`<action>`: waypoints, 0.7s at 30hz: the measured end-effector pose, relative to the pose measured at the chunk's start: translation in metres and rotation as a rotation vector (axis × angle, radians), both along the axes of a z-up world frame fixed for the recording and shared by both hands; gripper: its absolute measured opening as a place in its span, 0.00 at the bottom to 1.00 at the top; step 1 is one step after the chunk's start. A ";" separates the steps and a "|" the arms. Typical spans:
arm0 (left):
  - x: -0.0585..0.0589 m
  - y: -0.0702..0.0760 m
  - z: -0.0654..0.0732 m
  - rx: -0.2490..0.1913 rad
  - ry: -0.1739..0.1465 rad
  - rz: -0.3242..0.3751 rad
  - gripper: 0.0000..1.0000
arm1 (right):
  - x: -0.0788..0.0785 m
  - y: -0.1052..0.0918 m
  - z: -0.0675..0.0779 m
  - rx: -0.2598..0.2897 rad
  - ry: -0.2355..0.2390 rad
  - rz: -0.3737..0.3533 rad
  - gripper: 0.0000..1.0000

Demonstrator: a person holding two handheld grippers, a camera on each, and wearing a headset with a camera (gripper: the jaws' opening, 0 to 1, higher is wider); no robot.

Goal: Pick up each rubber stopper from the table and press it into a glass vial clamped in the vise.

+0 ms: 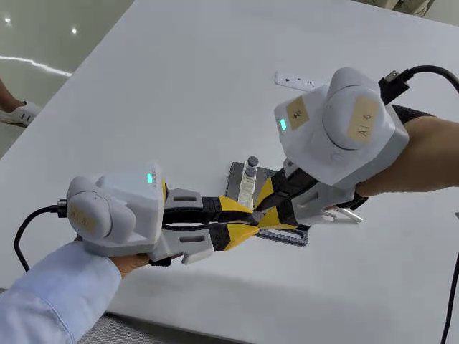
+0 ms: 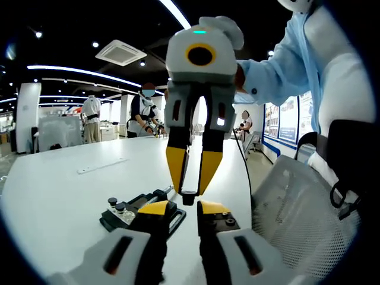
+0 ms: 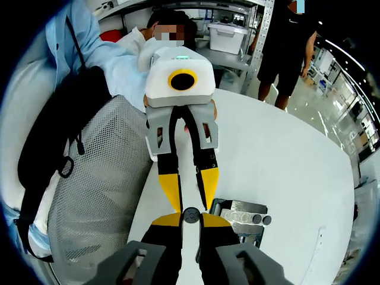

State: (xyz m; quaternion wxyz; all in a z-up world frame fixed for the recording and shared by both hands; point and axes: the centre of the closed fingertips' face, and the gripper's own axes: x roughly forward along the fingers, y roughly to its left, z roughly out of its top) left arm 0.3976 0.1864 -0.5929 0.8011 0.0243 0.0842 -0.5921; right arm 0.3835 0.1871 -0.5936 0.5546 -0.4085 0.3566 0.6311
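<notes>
Right gripper view puts the stopper (image 3: 190,215) dead centre for me. It is a small dark round plug pinched between the yellow tips of the right gripper (image 3: 191,222), whose fingers (image 3: 166,221) are drawn in narrow on it. The stopper is held off the desk, just beside the vise and not in a vial.

The left gripper (image 3: 191,203) faces it tip to tip. Its fingers (image 3: 172,187) stand at a narrow gap with the tips right at the stopper. I cannot tell whether they grip it or only flank it. In the left gripper view the stopper sits at the very end of the right gripper's tips, just past my left ones.

In the head view both grippers meet over the near side of the vise (image 1: 235,183), which lies on the white desk (image 1: 179,86). A glass vial (image 1: 248,188) is clamped in it, and two fitted stoppers (image 3: 256,219) show side by side at the vise's end.

Beyond the vise, well apart, a white strip (image 1: 294,81) lies flat on the desk. A grey mesh chair (image 3: 95,178) stands at the desk's edge.
</notes>
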 end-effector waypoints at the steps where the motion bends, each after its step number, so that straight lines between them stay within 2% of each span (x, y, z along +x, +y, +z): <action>1: 0.002 0.002 -0.002 0.008 0.003 0.012 0.13 | 0.001 -0.001 -0.001 -0.002 0.001 -0.001 0.07; 4: 0.005 0.006 -0.004 0.016 0.008 0.035 0.18 | 0.005 -0.003 -0.003 -0.011 -0.008 -0.012 0.07; 13: 0.010 0.016 -0.010 0.069 -0.017 0.078 0.30 | 0.030 -0.011 -0.012 -0.043 -0.036 -0.057 0.06; 18: 0.012 0.021 -0.015 0.077 0.004 0.097 0.38 | 0.045 -0.013 -0.015 -0.065 -0.052 -0.073 0.06; 21: 0.014 0.025 -0.018 0.094 -0.007 0.117 0.44 | 0.055 -0.015 -0.019 -0.082 -0.065 -0.080 0.06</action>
